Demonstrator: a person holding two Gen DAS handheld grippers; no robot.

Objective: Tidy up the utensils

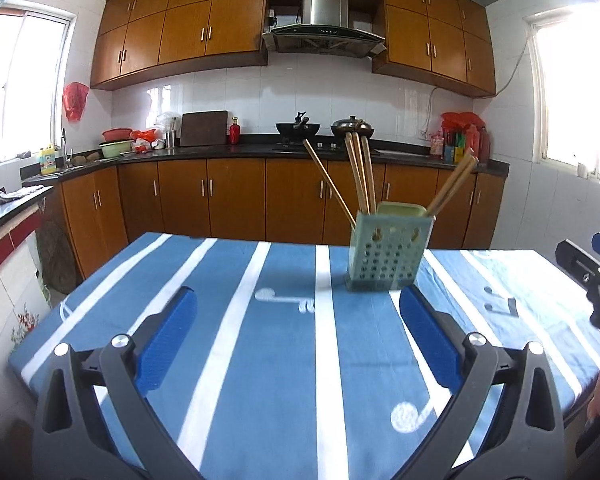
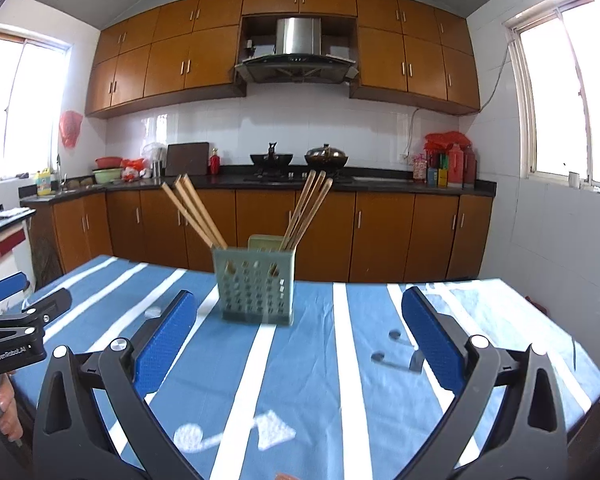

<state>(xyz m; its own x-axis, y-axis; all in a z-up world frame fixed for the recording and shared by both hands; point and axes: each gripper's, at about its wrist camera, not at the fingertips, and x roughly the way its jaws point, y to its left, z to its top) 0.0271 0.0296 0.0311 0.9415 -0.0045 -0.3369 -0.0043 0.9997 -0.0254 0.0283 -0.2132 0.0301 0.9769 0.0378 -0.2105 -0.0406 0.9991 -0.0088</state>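
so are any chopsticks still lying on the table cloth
No, the chopsticks all stand in the green holder; the striped cloth around it is bare.

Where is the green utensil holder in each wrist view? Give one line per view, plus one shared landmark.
Left wrist: the green utensil holder stands right of centre on the striped tablecloth.
Right wrist: the holder stands just left of centre.
Shared landmark: the range hood on the far wall.
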